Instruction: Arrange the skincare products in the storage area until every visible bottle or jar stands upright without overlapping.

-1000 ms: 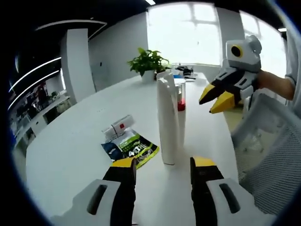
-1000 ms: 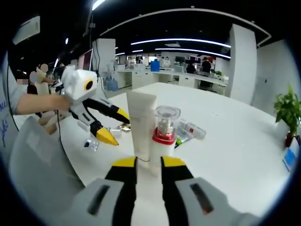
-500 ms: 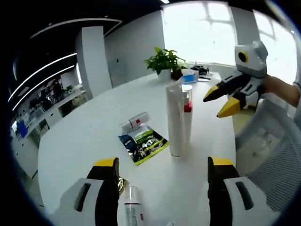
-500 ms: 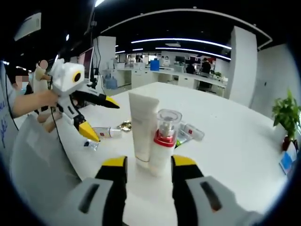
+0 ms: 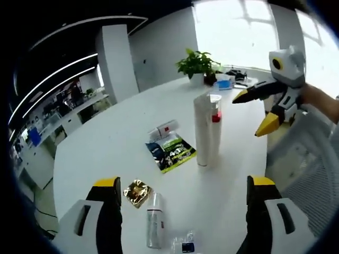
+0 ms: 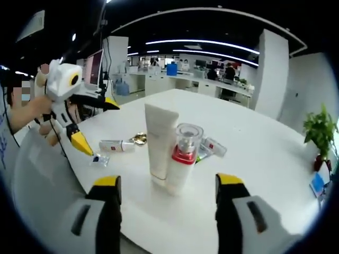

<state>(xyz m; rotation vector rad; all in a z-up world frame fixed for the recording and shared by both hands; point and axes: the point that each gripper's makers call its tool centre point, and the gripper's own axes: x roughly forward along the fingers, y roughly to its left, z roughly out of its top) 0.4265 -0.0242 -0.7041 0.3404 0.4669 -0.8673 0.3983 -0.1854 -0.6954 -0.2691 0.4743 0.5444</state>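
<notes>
So in the left gripper view the left gripper (image 5: 188, 185) has its jaws spread wide with nothing between them, hovering over the white table (image 5: 106, 143). Nearest to it, lying flat on the table between the jaws, there's a small white bottle (image 5: 154, 226) on its side, with a crinkly gold foil packet (image 5: 137, 191) just to its left and a tiny clear sachet (image 5: 183, 246) just to its right at the near edge. A bit farther out is a dark green-and-black pouch (image 5: 171, 153) lying flat, and a small white tube with a red label (image 5: 162, 130) lying down at its far left corner, seemingly touching it. Right of the pouch, the tall white tube (image 5: 201, 129) stands upright, and the clear pump bottle with the red collar (image 5: 215, 127) stands upright right beside it, looks like they're touching or nearly so. Far back there's a potted plant (image 5: 198, 64). The right gripper (image 5: 260, 110) comes in from the right, held by a hand (image 5: 320, 100), jaws parted and holding nothing. From the right gripper view, same gripper (image 6: 168, 186) with its jaws spread wide and empty, the white tube (image 6: 160, 140) and pump bottle (image 6: 183, 159) standing side by side just beyond them. Past those, the small bottle (image 6: 116, 145) lies on its side to the left, and the left gripper (image 6: 87, 121) hangs over there with jaws apart.
</notes>
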